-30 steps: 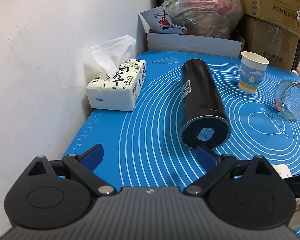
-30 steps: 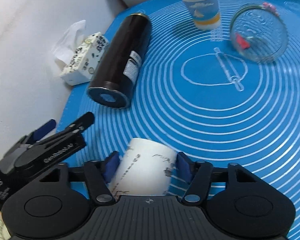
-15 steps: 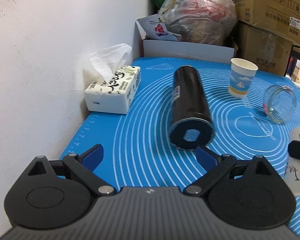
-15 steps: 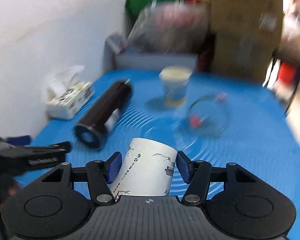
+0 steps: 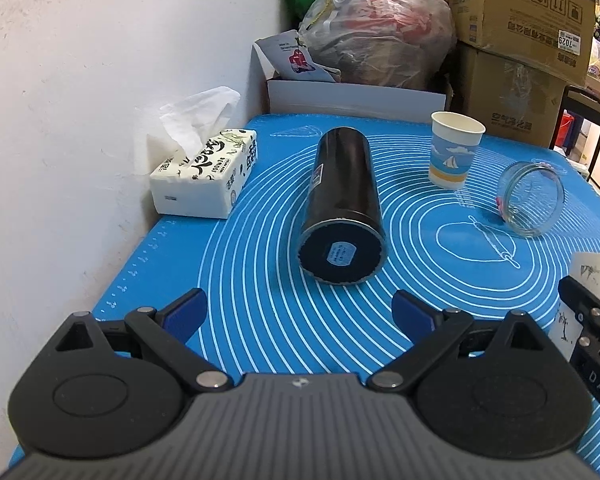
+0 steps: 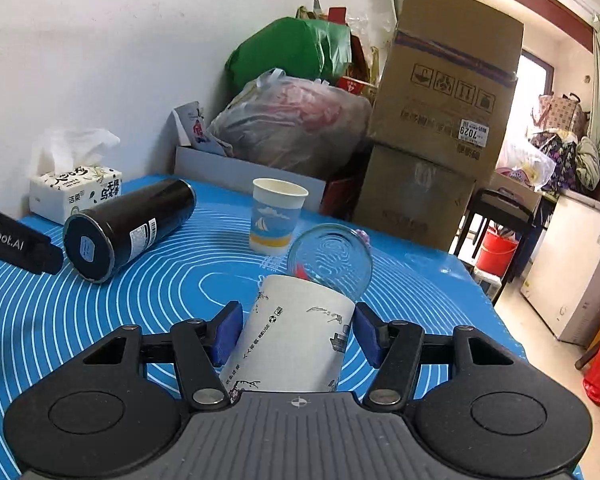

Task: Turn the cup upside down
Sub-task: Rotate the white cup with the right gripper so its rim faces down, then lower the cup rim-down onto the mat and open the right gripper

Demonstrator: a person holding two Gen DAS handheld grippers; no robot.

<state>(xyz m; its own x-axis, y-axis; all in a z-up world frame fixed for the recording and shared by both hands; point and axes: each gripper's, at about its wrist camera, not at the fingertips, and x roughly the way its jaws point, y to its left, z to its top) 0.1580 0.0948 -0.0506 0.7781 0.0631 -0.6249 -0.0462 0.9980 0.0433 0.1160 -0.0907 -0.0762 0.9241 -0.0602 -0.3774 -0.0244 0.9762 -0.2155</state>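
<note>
My right gripper [image 6: 298,330] is shut on a white paper cup [image 6: 292,336] printed with ink drawings, held above the blue mat with its closed base pointing away from the camera. The same cup [image 5: 588,280] shows at the right edge of the left wrist view, held by the right gripper. My left gripper [image 5: 300,312] is open and empty, low over the mat's near left part, just short of the black bottle [image 5: 342,204].
On the blue mat [image 5: 260,312] lie a black cylindrical bottle [image 6: 128,228] on its side, an upright blue sailboat paper cup [image 6: 278,216], a glass jar [image 6: 330,260] on its side and a tissue pack [image 5: 204,178] by the wall. Boxes and bags stand behind.
My right gripper has lifted the white cup off the mat and tilted from looking down to looking level. My left gripper has stayed about in place.
</note>
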